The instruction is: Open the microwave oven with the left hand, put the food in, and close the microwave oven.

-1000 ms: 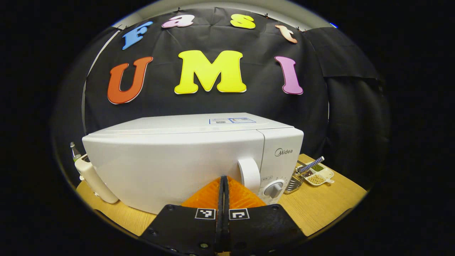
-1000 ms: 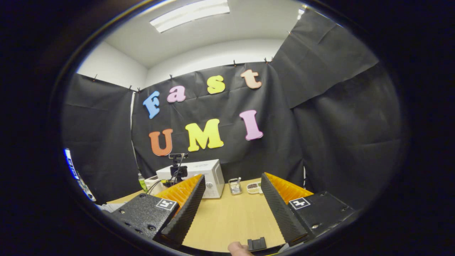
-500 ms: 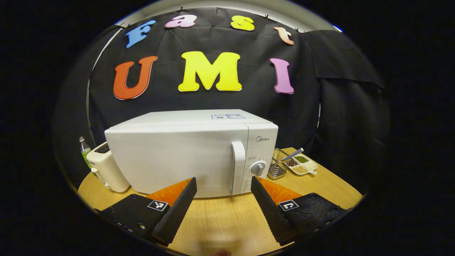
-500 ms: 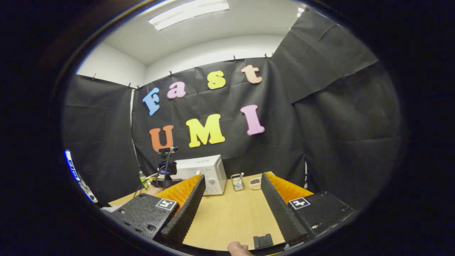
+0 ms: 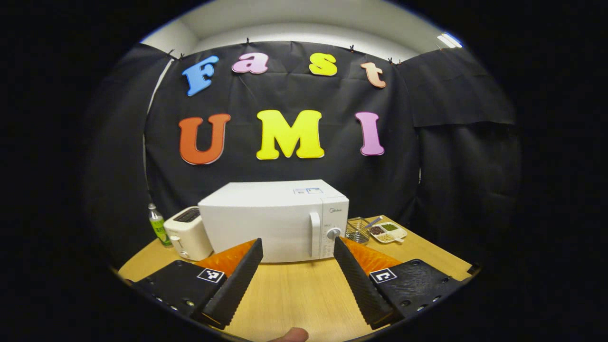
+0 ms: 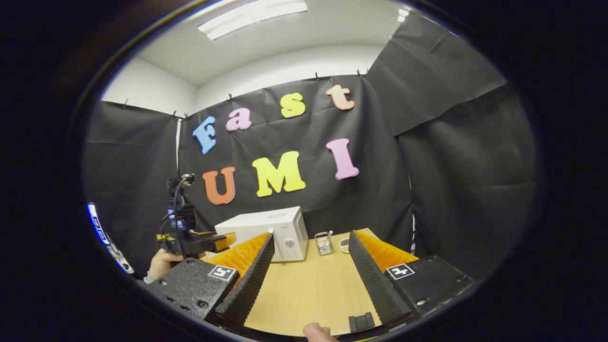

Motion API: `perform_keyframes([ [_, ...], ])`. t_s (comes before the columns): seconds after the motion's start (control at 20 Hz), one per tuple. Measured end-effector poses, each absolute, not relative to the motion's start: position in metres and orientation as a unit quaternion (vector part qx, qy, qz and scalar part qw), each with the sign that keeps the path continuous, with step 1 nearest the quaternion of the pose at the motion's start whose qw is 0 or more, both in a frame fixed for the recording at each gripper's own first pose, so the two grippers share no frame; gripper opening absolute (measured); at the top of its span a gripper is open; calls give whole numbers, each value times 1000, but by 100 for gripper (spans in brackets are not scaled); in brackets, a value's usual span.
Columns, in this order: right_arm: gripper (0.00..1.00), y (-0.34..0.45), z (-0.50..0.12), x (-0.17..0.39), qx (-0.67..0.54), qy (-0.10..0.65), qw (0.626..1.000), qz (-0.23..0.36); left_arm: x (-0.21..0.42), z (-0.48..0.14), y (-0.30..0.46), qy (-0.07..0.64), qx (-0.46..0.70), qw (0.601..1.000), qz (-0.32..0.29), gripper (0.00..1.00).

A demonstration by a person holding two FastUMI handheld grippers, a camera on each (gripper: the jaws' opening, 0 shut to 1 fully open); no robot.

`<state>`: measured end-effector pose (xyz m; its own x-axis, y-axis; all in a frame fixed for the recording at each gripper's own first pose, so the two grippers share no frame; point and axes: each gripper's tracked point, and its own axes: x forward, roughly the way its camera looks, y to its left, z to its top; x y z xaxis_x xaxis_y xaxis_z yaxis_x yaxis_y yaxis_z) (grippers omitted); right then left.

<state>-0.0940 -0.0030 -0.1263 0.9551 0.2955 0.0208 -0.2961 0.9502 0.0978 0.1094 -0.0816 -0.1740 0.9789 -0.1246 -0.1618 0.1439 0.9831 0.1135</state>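
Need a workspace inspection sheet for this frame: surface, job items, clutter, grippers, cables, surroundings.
Surface: wooden table, bare in front of the microwave.
Job's things: white microwave, door shut, handle beside the dial; food not identifiable.
Clutter: toaster and green bottle to its left; wire basket and sectioned dish to its right.
Grippers: left gripper open, short of the microwave; right gripper open, holding nothing.
Cables: wires on the left gripper, seen in the right gripper view.
Surroundings: black cloth wall, ceiling light.
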Motion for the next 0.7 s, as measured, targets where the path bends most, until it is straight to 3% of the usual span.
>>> perform_keyframes([
  [0.05,99,-3,-123,-94,48,-6,988,147,96,-165,-76,70,74,993,-51,84],
  [0.1,99,-3,-119,-93,45,-11,988,144,81,-161,-73,68,80,993,-45,95],
  [0.15,89,-4,-114,-92,42,-16,989,141,65,-155,-73,63,80,994,-41,95],
  [0.25,89,-2,-106,-88,38,-21,990,136,36,-149,-67,60,63,996,-34,96],
  [0.3,99,-2,-102,-87,37,-25,990,134,21,-147,-63,61,51,996,-32,96],
  [0.35,89,0,-98,-85,34,-27,990,134,7,-144,-59,59,41,997,-29,96],
  [0.4,89,2,-95,-83,32,-29,990,133,-5,-140,-53,56,36,997,-26,97],
  [0.45,99,5,-90,-81,28,-33,990,133,-14,-130,-45,44,35,998,-18,97],
  [0.55,100,11,-86,-78,16,-36,990,132,-28,-111,-21,23,44,999,13,96],
  [0.6,89,14,-84,-77,14,-37,991,130,-33,-103,-11,16,46,998,26,96],
  [0.65,89,19,-80,-78,13,-40,991,130,-38,-96,-3,7,43,998,35,96],
  [0.7,100,24,-77,-79,15,-46,990,131,-45,-88,6,-1,35,998,44,96],
])
